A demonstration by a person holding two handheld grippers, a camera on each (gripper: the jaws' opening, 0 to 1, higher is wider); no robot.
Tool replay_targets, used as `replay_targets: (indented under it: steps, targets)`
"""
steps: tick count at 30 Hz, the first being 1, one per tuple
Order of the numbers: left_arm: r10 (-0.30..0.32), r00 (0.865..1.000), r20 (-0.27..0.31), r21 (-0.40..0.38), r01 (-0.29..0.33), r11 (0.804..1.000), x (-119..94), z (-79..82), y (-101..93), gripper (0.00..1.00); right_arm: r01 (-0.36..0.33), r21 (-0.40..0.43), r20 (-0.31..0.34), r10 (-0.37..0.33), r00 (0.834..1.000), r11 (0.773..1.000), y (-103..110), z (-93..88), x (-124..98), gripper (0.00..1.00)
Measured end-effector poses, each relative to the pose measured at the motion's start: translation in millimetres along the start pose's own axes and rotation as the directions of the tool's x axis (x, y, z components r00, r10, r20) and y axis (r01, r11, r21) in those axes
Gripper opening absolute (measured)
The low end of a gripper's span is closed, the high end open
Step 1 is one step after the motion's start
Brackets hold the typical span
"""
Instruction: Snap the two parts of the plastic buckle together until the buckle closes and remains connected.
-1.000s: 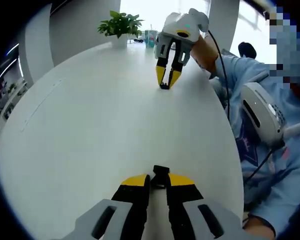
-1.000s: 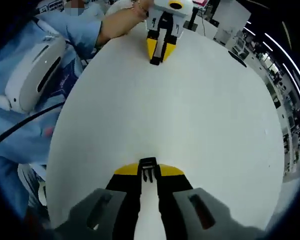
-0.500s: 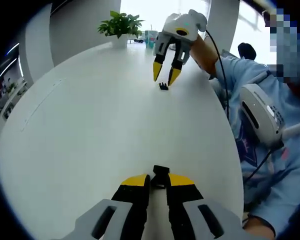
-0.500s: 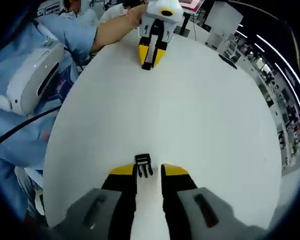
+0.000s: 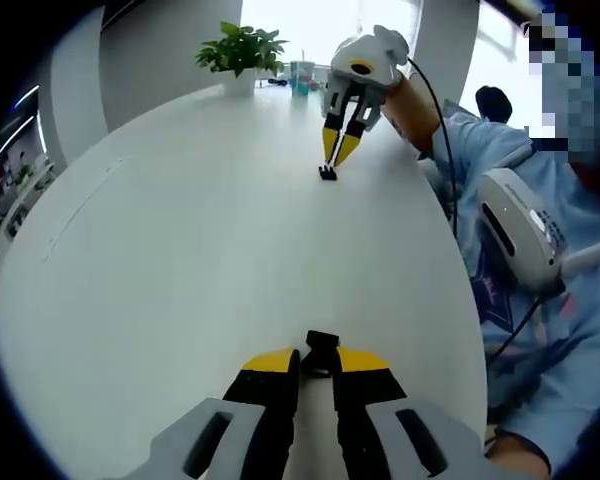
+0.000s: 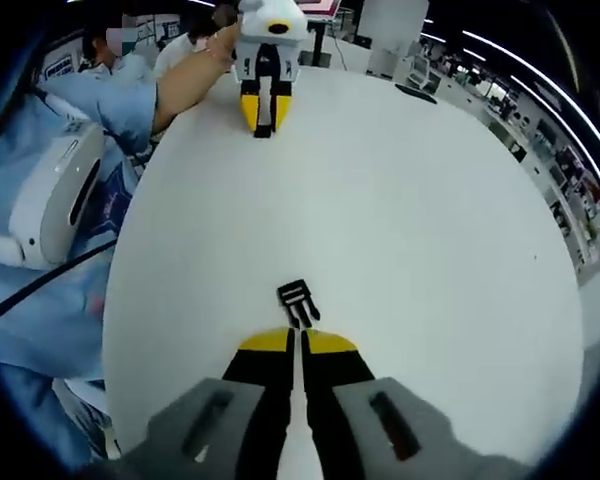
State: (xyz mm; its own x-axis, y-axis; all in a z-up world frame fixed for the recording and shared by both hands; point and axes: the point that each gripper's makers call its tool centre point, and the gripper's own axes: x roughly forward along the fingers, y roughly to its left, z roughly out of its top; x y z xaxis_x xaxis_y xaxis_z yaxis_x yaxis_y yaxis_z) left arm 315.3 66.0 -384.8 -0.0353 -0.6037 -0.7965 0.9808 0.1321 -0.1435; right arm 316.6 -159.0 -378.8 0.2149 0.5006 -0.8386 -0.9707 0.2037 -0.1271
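Two small black plastic buckle halves on a smooth round white table (image 5: 180, 250). Left gripper (image 5: 315, 358) pinches one half (image 5: 322, 344). Right gripper (image 6: 298, 338), jaws pressed together, sits just behind the pronged half (image 6: 296, 300).

Open-plan office: large white round table (image 5: 180, 230), potted plant (image 5: 240, 50), desk rows (image 6: 540, 130) under ceiling strip lights (image 6: 540, 85).
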Motion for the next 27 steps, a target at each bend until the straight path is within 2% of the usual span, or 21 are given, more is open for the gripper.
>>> replay_targets:
  steps: [2,14,27]
  targets:
    - [0.000,1.000,0.000,0.000,0.000,1.000,0,0.0,0.5,0.12,0.008,-0.004,-0.017,-0.008,1.000,1.000,0,-2.6,1,0.03]
    - [0.000,1.000,0.001,-0.001,0.000,1.000,-1,-0.1,2.1,0.12,0.052,-0.032,-0.002,-0.052,0.999,0.998,-16,5.4,3,0.04]
    - [0.000,1.000,0.002,-0.002,0.000,1.000,-1,-0.4,-0.1,0.12,0.046,-0.085,0.032,-0.044,0.999,0.995,-20,22.7,15,0.04]
